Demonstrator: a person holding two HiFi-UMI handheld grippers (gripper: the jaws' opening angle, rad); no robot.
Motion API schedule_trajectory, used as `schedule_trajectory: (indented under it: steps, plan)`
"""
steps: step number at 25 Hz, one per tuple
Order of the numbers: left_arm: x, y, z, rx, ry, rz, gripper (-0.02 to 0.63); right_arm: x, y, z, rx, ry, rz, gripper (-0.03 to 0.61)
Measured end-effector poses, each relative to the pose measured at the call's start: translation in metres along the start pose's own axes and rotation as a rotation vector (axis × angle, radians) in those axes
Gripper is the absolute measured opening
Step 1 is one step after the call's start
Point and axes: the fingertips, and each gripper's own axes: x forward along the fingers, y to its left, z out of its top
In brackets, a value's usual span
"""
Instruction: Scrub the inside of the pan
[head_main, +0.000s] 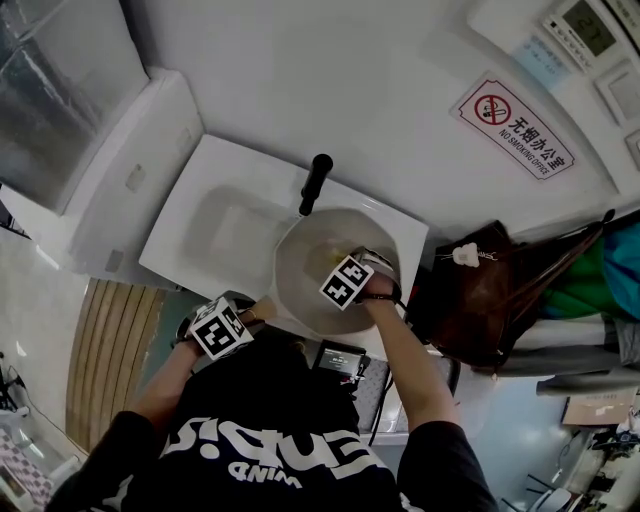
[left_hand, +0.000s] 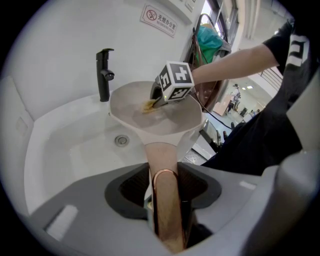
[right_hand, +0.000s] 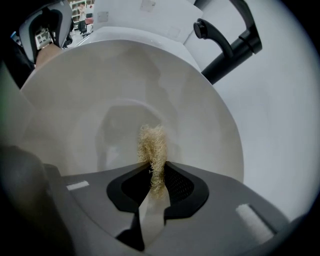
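While a white sink (head_main: 190, 235) juts from a white wall with a black tap (head_main: 315, 183) at its back edge, a no-smoking sign (head_main: 512, 128) hangs on the wall to the right and a brown bag (head_main: 480, 300) sits past the sink's right edge. The pan (head_main: 310, 270) is held over the sink's right half, open side up. Its long axis runs from the tap toward the front edge, with the handle (left_hand: 162, 160) pointing at the person. It is pale cream inside with a copper-coloured handle. The left gripper (left_hand: 166, 210) clamps that handle. The right gripper (right_hand: 156, 185) pinches a tan scrubber (right_hand: 151, 145) against the pan's inner surface.
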Motion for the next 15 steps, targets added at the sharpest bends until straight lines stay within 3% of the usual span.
schedule_trajectory:
  steps: [9, 15]
  plan:
    - [0.0, 0.0, -0.003, -0.005, 0.014, 0.008, 0.172, -0.011, 0.036, 0.027, 0.005, -0.096, 0.069, 0.074]
    - [0.002, 0.002, -0.003, 0.0, 0.01, 0.021, 0.169, -0.018, 0.056, 0.035, -0.049, -0.11, 0.092, 0.074]
